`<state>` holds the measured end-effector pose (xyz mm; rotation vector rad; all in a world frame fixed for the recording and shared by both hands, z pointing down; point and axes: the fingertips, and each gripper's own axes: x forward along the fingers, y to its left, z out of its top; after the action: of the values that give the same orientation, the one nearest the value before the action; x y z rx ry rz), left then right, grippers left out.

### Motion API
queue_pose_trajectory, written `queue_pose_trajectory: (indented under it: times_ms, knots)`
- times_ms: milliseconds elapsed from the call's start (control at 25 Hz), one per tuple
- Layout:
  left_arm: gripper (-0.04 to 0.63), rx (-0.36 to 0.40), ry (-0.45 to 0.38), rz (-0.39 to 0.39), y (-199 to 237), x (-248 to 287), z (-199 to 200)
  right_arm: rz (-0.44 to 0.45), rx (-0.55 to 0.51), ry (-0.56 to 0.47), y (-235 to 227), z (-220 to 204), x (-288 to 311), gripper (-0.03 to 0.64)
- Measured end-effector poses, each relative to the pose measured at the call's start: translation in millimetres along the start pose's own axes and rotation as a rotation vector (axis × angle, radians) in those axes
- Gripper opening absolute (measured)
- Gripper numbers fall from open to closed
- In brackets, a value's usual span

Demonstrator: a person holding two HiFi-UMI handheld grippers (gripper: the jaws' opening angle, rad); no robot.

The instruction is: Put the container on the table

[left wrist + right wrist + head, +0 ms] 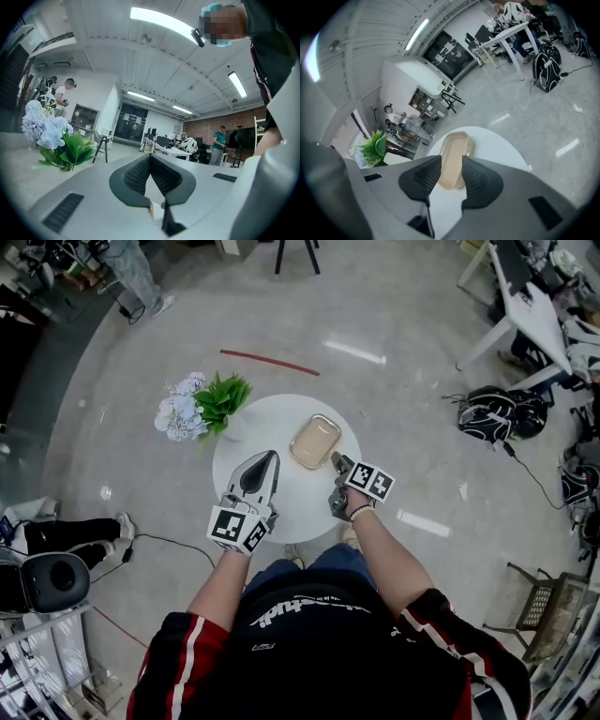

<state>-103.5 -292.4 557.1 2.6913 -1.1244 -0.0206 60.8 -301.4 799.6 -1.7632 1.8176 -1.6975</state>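
Note:
The container (314,441), a shallow beige tray with rounded corners, lies flat on the round white table (281,507) toward its far right. My right gripper (336,463) hovers just behind the tray's near end, open by a narrow gap and holding nothing. In the right gripper view the container (457,145) shows through and beyond the gap of the right gripper (451,164), resting on the table (497,145). My left gripper (266,463) is over the table's left middle, shut and empty. The left gripper (150,157) points up toward the room, its tips touching.
A pot of white flowers and green leaves (199,407) stands at the table's far left edge, also visible as flowers (51,136). A black backpack (492,413) lies on the floor at right near a white desk (525,310). People stand in the background.

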Motion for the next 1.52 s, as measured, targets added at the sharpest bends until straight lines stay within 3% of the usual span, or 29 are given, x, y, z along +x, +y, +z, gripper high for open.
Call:
queue_pose_trajectory:
  times_ms: [560, 1040, 1520]
  knots:
    - [0.023, 0.011, -0.019, 0.063, -16.3, -25.9, 20.0, 0.074, -0.175, -0.009, 40.6, 12.0, -48.6, 0.15]
    - [0.023, 0.007, -0.022, 0.06, -52.5, -43.8, 45.0, 0.227, -0.344, -0.074, 99.7, 36.3, -116.2, 0.144]
    - [0.023, 0.011, -0.072, 0.056, -69.1, -55.0, 90.9, 0.405, -0.574, -0.186, 194.8, 60.7, -188.6, 0.132]
